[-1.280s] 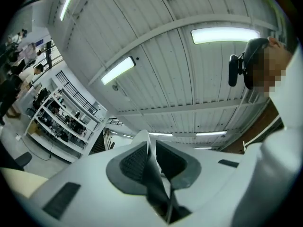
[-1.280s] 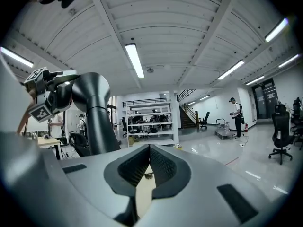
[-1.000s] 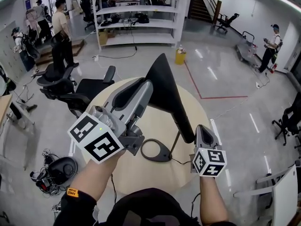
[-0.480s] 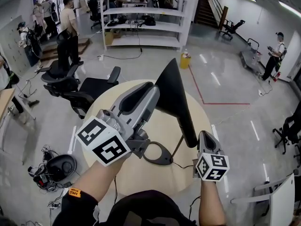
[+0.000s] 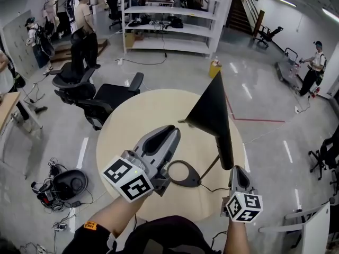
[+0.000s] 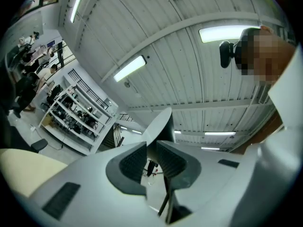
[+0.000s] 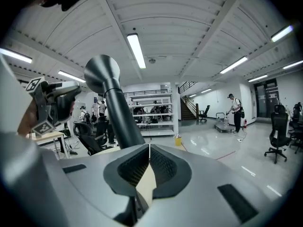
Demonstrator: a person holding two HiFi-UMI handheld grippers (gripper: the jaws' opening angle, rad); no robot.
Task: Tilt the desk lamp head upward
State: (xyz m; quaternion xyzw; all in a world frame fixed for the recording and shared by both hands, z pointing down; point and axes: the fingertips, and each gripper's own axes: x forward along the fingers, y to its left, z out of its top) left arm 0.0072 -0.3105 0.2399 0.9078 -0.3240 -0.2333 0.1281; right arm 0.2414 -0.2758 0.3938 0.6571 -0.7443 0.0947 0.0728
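Black cone-shaped lamp head might flop down, because the slightly parted left gripper and closed right gripper held nothing.

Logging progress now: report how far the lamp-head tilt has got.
Looks done: the lamp head rises steeply above the round table. In hand: nothing. The left gripper hangs clear of it near the lamp base, jaws slightly apart. The right gripper, just below the head's lower end, is shut and empty. Left: likely only backing away.
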